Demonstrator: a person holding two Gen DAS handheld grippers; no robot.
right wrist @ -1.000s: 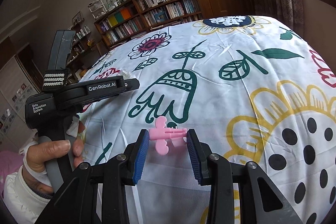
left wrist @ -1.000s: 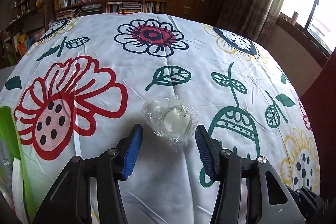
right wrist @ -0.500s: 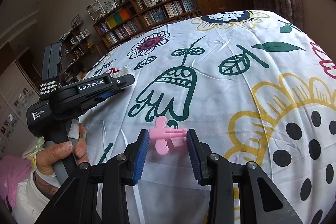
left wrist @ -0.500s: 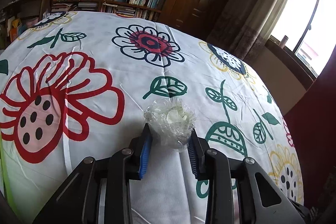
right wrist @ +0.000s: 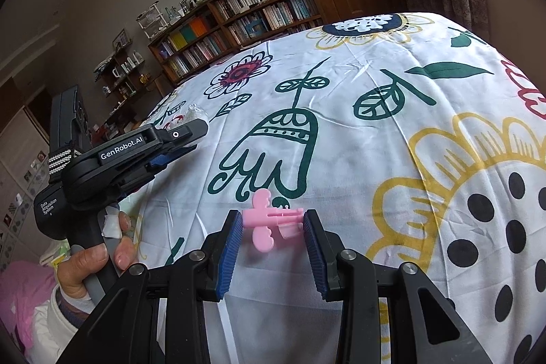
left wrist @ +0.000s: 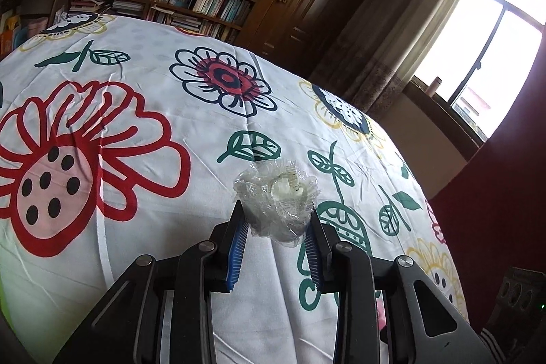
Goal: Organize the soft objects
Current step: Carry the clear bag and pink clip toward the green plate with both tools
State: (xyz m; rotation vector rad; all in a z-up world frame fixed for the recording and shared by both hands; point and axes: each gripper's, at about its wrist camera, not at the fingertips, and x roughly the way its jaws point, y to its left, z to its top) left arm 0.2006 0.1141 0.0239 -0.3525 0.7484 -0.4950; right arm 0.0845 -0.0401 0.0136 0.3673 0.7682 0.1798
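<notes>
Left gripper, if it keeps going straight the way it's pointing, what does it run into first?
Most likely the flowered bedspread. The left gripper already has the crinkled clear plastic bundle between its jaws, so nothing else lies ahead but cloth, though the fisheye makes depth uncertain.

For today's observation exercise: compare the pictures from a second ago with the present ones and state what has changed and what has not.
The left gripper was open around the crinkled clear plastic bundle lying on the flowered sheet; its jaws have since closed on the bundle and tilted it upward with the camera. The right gripper is unchanged, clamped on the pink plastic piece.
</notes>
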